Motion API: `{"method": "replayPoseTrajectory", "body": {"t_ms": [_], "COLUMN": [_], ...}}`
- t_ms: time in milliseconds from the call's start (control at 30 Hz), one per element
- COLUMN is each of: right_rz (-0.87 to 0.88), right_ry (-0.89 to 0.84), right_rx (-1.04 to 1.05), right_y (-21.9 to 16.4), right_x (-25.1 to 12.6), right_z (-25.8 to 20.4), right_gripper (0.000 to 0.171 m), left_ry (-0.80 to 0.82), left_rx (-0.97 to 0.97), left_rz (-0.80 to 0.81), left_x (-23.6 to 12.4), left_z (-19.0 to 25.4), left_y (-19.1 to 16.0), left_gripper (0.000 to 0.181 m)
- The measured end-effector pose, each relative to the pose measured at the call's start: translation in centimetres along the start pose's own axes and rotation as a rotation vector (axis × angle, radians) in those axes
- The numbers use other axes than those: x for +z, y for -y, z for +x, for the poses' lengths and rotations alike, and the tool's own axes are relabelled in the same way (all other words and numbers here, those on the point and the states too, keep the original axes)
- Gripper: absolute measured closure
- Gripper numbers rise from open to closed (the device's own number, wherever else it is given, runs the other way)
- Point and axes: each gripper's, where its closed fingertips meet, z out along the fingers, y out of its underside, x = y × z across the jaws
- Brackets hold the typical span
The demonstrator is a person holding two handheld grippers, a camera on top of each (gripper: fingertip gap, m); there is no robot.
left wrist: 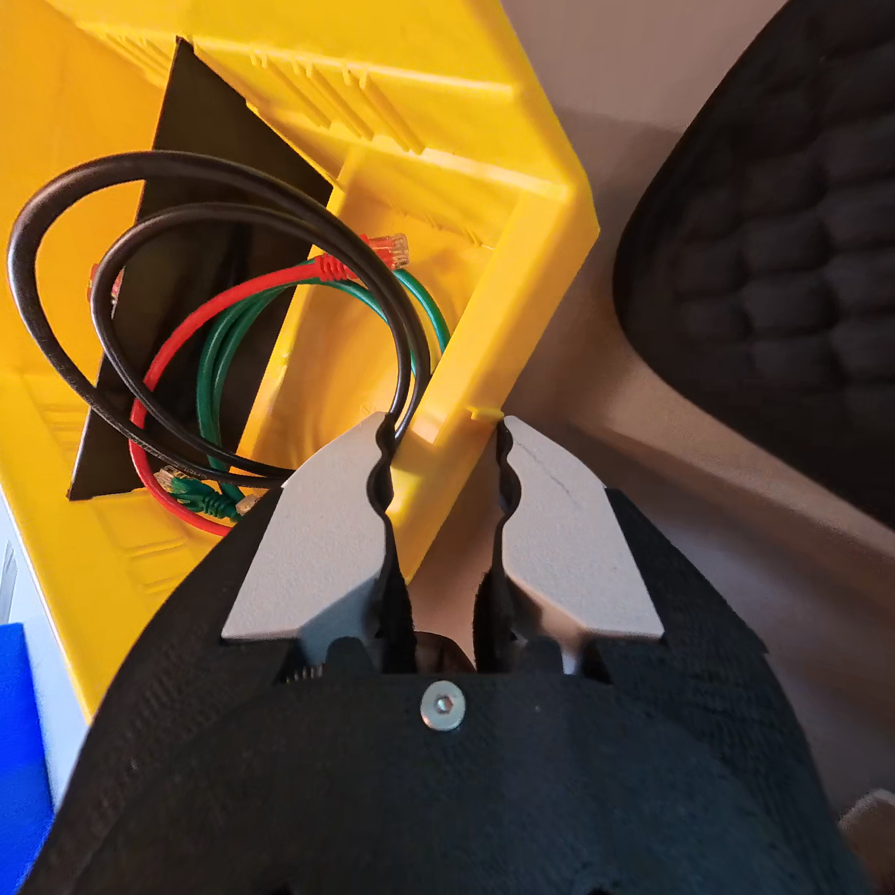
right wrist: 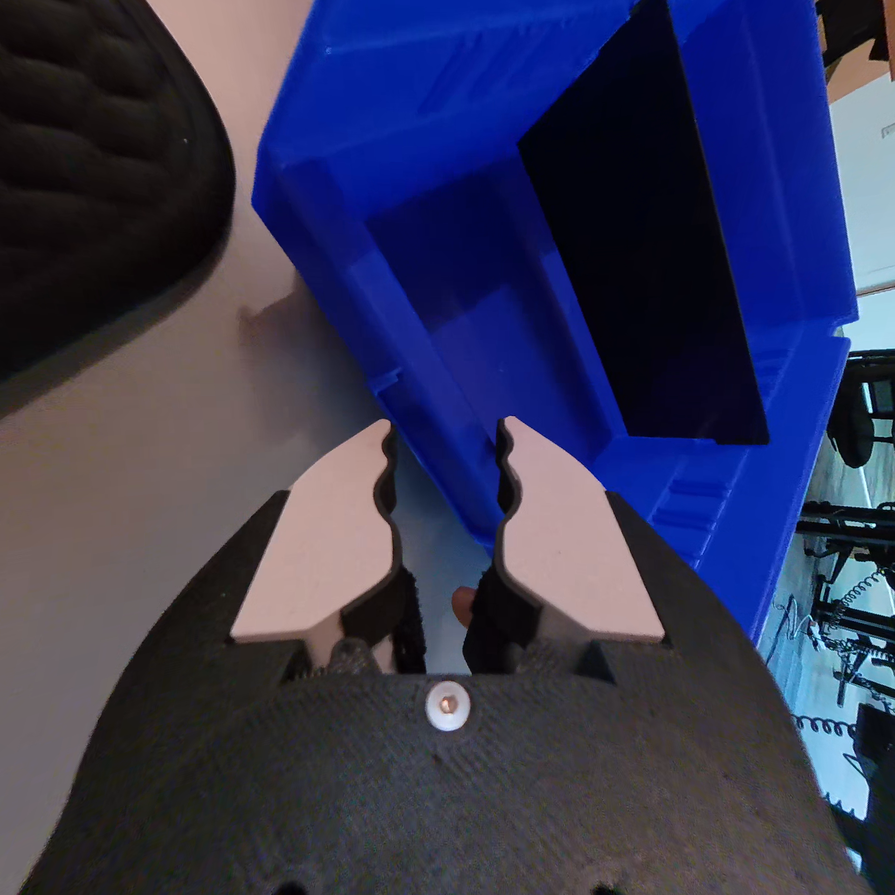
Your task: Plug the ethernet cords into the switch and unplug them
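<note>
Left wrist view: the left gripper (left wrist: 443, 426), jaws parted and empty, is held at the yellow plastic bin's (left wrist: 508, 315) front wall; coiled black (left wrist: 58, 329), red (left wrist: 193, 329) and green (left wrist: 208, 382) ethernet cords are stored inside.

Right wrist view: the right gripper (right wrist: 445, 428), jaws likewise parted and empty, is positioned at the blue plastic bin's (right wrist: 387, 145) front rim.

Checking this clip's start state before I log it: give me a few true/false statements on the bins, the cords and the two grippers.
1. The yellow bin holds black, red and green cords. True.
2. The left gripper grips the red cord. False: its fingers are apart with nothing between them, above the bin's rim.
3. The blue bin holds coiled cords. False: only a black divider shows inside.
4. The right gripper is open. True.
5. A black divider stands in the yellow bin. True.
</note>
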Motion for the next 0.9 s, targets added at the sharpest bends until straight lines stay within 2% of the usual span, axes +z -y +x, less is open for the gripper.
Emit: {"method": "replayPoseTrajectory", "body": {"t_ms": [900], "right_rz": [0.000], "right_ry": [-0.060], "right_rx": [0.045], "right_y": [-5.4], "right_x": [-3.1], "right_z": [0.7], "right_gripper": [0.131], "left_ry": [0.011], "left_rx": [0.071], "left_rz": [0.035], "left_x": [-4.8], "left_z": [0.0], "left_y": [-7.4], "left_gripper": [0.141]}}
